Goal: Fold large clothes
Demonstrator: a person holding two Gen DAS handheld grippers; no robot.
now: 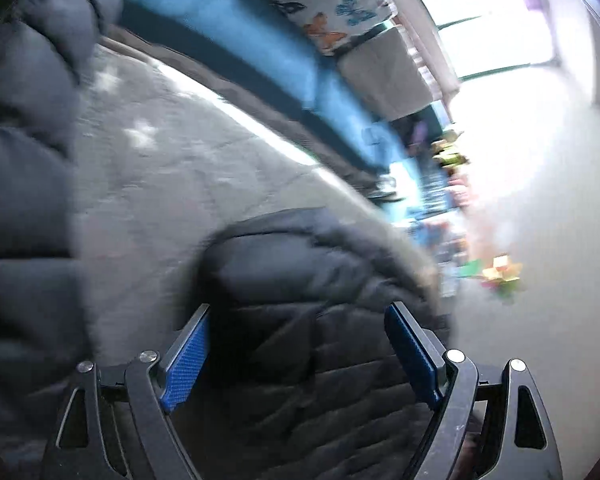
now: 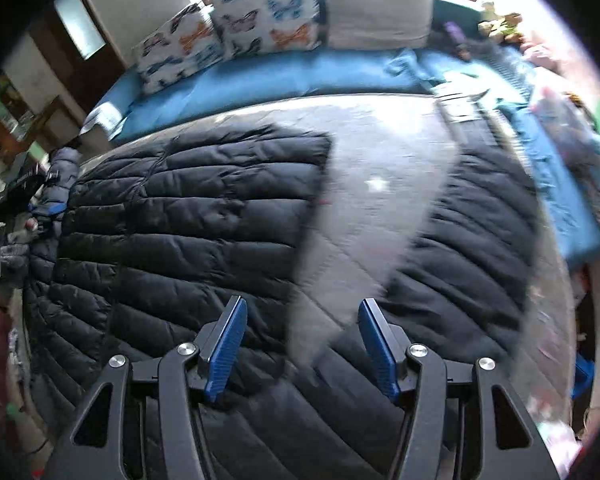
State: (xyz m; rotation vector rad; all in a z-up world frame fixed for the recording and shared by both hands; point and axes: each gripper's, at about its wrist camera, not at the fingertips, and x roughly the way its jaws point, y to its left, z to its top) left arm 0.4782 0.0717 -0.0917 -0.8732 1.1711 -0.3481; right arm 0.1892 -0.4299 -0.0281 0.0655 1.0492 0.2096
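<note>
Bed cover: a grey quilted cover (image 2: 364, 168) takes up the middle of the right wrist view and runs from 12 o'clock down to the centre, showing as a bare wedge between two parts of the jacket.
Jacket: a black quilted puffer jacket (image 2: 188, 216) lies flat on the cover; its body fills the 9 o'clock side, and one sleeve (image 2: 472, 240) stretches away toward 2 o'clock, blurred.
Blue bedding: a blue band (image 2: 260, 80) lies past the cover at 12 o'clock.
Pillows: two butterfly-print pillows (image 2: 260, 20) and a plain grey pillow (image 2: 376, 16) lean at the far edge, at 12 o'clock.
Right gripper: the right gripper (image 2: 302, 344) hangs over the jacket at 6 o'clock, blue pads apart, nothing between them; whether they touch the fabric I cannot tell.
Left gripper: the left gripper (image 1: 298, 356) stands wide open at 6 o'clock of its own blurred view, gripping nothing, with a dark sleeve end (image 1: 320, 256) just past its tips toward 12 o'clock.
</note>
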